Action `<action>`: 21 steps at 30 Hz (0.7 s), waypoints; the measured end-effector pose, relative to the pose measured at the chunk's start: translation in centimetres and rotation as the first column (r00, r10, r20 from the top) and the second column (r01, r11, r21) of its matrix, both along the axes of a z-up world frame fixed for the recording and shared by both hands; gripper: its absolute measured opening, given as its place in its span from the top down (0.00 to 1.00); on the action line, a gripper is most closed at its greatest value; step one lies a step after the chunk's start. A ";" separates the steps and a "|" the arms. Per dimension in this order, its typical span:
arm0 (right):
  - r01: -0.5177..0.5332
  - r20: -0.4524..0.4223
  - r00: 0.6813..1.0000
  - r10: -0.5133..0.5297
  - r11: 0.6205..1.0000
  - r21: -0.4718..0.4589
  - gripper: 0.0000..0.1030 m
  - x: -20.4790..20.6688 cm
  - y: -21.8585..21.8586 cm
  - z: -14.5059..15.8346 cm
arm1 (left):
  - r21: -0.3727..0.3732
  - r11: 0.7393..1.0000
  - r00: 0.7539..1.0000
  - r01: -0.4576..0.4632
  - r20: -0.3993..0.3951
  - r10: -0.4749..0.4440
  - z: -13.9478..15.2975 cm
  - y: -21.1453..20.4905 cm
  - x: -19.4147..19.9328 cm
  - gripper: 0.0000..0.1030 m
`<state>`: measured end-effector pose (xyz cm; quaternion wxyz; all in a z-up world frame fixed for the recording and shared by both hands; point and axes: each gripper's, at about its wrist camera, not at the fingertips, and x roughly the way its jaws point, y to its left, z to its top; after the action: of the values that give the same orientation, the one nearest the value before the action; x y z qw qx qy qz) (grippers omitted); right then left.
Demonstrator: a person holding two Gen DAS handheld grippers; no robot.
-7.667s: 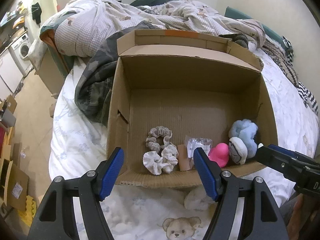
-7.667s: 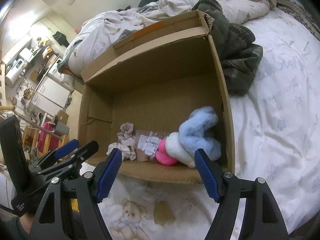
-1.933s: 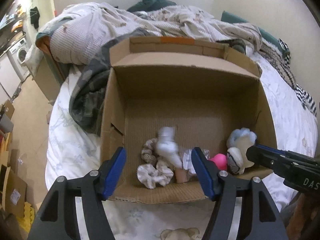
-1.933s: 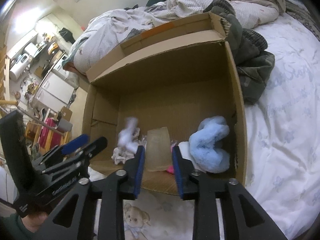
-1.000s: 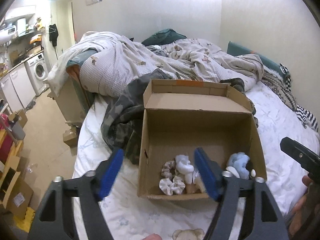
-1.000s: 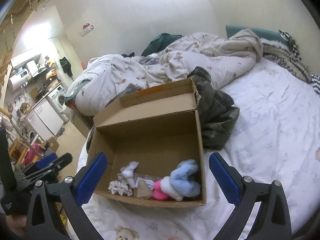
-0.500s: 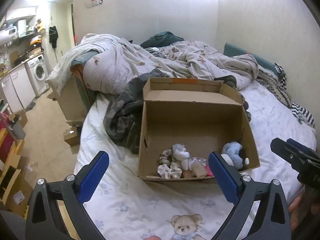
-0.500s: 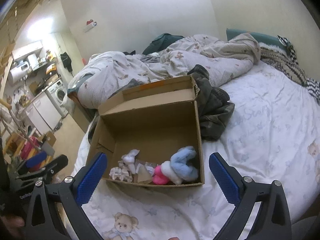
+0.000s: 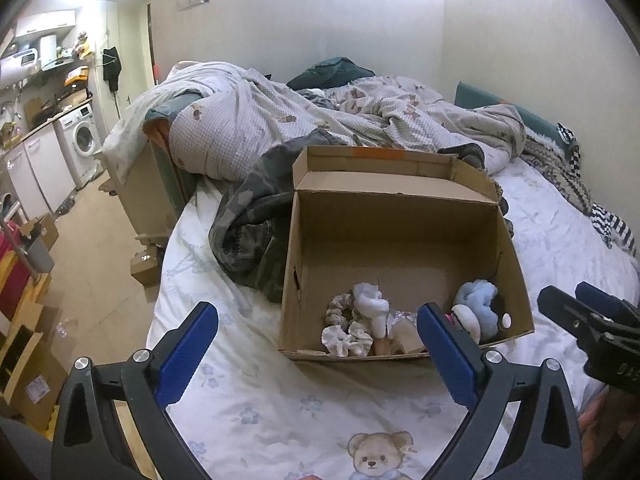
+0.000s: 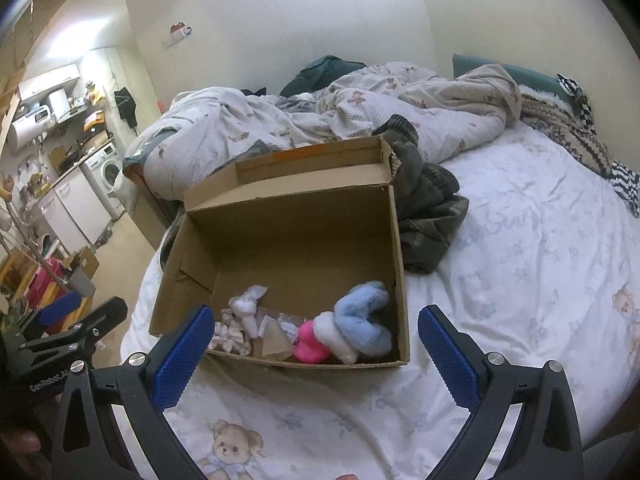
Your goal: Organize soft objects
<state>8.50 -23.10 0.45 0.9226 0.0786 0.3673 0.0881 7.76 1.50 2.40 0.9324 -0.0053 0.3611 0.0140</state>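
An open brown cardboard box stood on a bed covered with a white sheet printed with pale flowers and teddy bears, its flaps folded up at the far side. All the soft things lay along the near wall of the box floor. At the left end, seen from the left wrist view, were two beige fabric scrunchies, with a small knotted white cloth resting against them. Next came a crumpled clear plastic packet and a tan wedge-shaped piece. To the right sat a bright pink round soft toy, touching a fluffy light-blue and white plush piece in the right near corner.

The left tool hovered over the sheet in front of the box, jaws spread wide after having just opened further, with nothing between them. The right tool was likewise held in front of the box, jaws wide apart and empty; its black frame showed at the right edge of the left wrist view.

Behind the box lay a dark camouflage-patterned garment and a rumpled pale checked duvet. A white washing machine stood in the background at left.
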 end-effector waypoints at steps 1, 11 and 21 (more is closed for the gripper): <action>-0.001 -0.001 1.000 0.001 1.000 -0.002 0.00 0.0 0.1 -0.1 | 0.001 1.000 1.000 0.001 0.000 -0.001 0.0 -0.1 0.0 0.03; 0.002 -0.020 1.000 -0.003 1.000 -0.012 0.00 0.4 0.3 -0.5 | -0.012 1.000 1.000 0.002 -0.003 -0.002 0.0 -0.1 0.0 0.03; 0.003 -0.018 1.000 -0.003 1.000 -0.012 0.00 0.4 0.3 -0.5 | -0.012 1.000 1.000 0.003 -0.001 -0.003 0.0 -0.1 0.0 0.03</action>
<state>8.90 -22.80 -0.04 0.9198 0.0743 0.3760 0.0837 7.81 1.36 2.45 0.9323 -0.0105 0.3615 0.0103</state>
